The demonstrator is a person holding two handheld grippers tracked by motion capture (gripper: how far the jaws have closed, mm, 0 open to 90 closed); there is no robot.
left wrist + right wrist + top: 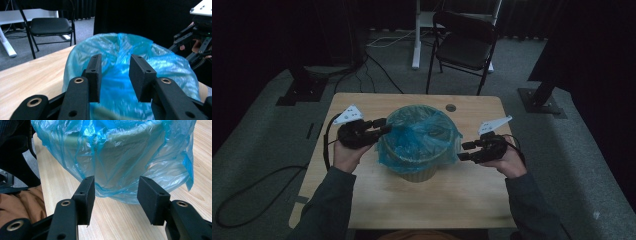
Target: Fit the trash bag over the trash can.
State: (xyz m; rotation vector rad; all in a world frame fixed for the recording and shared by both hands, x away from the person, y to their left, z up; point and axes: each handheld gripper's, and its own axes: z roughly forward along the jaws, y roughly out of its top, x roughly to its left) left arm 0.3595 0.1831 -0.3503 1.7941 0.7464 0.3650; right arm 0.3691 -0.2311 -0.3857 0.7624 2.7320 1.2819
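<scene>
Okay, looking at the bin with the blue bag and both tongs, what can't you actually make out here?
- Inside of the bin: high view, the bag puckers over its mouth.
- Bin's rim and base: left gripper view, the bag and the left tongs cover them.
- Bin's top: right gripper view, cut off by the upper edge.
- Whether the right tongs touch the bag: open, contact unclear.

A black folding chair (464, 42) stands beyond the wooden table (472, 195).
</scene>
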